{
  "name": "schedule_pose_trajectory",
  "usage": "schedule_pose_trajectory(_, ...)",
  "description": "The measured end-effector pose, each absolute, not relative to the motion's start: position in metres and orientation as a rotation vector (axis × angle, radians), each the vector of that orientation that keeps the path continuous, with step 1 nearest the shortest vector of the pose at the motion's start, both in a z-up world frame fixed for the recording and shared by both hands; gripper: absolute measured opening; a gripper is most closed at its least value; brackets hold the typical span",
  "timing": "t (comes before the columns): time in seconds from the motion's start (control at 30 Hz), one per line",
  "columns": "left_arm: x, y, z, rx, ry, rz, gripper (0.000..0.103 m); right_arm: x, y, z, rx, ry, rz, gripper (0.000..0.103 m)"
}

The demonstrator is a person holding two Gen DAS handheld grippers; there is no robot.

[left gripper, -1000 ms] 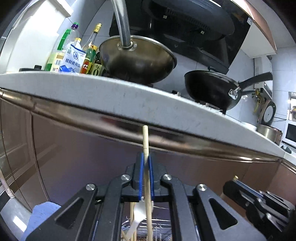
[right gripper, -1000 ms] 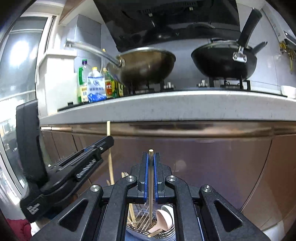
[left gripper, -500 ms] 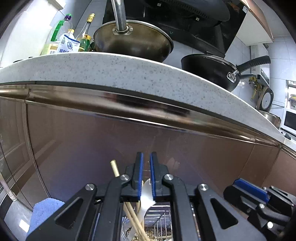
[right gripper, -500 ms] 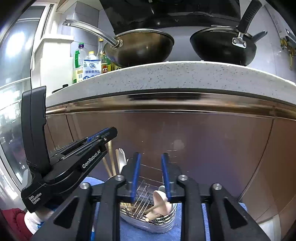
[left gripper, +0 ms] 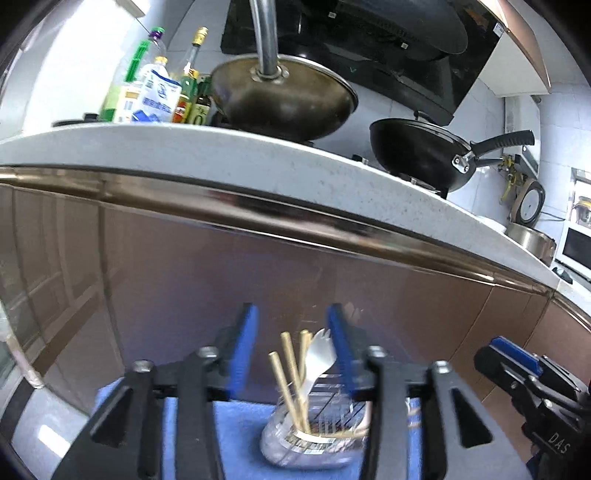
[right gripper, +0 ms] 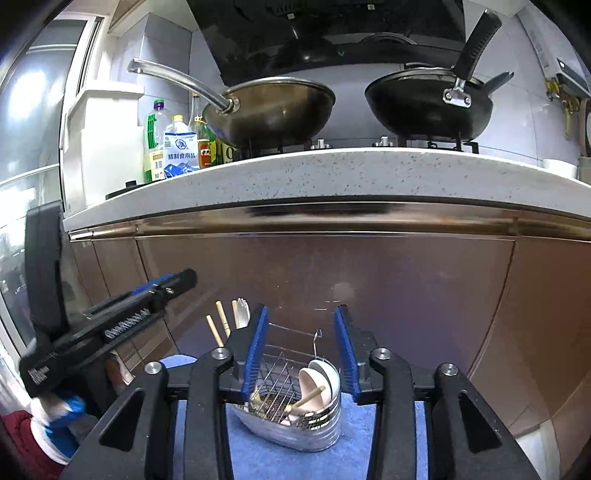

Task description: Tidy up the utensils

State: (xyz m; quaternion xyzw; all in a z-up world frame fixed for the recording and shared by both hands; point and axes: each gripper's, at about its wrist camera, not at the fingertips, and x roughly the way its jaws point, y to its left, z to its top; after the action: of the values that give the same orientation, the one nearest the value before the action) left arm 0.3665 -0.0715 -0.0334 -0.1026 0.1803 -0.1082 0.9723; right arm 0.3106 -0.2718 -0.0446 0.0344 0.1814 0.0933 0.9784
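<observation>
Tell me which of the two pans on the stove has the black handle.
The dark black wok on the right burner; its black handle sticks up and to the right. The brownish steel wok beside it has a long bare metal handle instead.

Home kitchen: woks (right gripper: pixel 273 110) on gas stove, range hood (right gripper: pixel 332 33), oil bottles (right gripper: pixel 155 140), speckled countertop (right gripper: pixel 332 173).

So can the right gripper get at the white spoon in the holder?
Probably yes: the right gripper is open just above the holder, and the spoon leans at its open top with nothing over it.
</observation>
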Motion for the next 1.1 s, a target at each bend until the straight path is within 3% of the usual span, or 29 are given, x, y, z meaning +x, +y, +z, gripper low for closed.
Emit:
schedule_pose_trajectory(0.63, 0.204, -0.025, 0.023, -0.031, 0.346, -0.053, 0.062, 0.175, -0.254, -0.021, 0.101, 0.332, 0.078, 0.082)
schedule_pose_trajectory(1.0, 0.136, -0.012, 0.038, 0.006, 0.283, -0.026, 0.067, 0.106, -0.23, -0.005, 0.03, 0.28, 0.025, 0.102)
schedule_pose_trajectory(1.1, 0.122, -0.007, 0.038, 0.006, 0.277, -0.012, 0.068, 0.094, -0.223, -0.003, 0.0, 0.279, -0.005, 0.103)
